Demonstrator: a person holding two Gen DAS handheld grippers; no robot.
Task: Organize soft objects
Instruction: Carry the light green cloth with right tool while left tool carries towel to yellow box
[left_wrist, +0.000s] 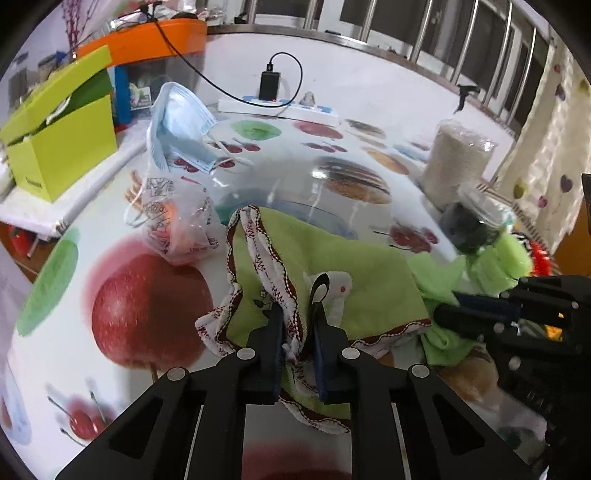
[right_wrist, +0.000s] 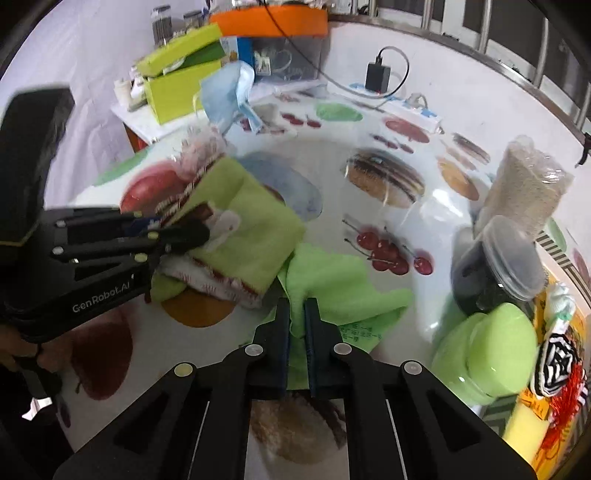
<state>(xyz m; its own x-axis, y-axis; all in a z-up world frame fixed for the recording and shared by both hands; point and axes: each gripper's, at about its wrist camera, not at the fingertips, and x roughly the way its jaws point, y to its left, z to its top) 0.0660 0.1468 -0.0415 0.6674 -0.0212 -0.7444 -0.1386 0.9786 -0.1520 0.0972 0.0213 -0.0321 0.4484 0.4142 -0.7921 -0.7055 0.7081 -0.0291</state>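
A green towel with a white and red stitched border (left_wrist: 332, 266) lies bunched on the fruit-print table. My left gripper (left_wrist: 297, 314) is shut on its border fold; it also shows in the right wrist view (right_wrist: 195, 225) on the same towel (right_wrist: 255, 221). A plain light green cloth (right_wrist: 332, 280) lies beside the towel, touching it. My right gripper (right_wrist: 297, 306) is shut on the near edge of this cloth; it also shows in the left wrist view (left_wrist: 448, 306) at the cloth (left_wrist: 439, 280).
A blue face mask (left_wrist: 181, 122) and a crumpled plastic bag (left_wrist: 177, 218) lie at the left. A green box (left_wrist: 62, 147), a power strip (left_wrist: 280, 107), a bag of grain (right_wrist: 524, 184), a dark lidded jar (right_wrist: 495, 262) and a green container (right_wrist: 487, 354) stand around.
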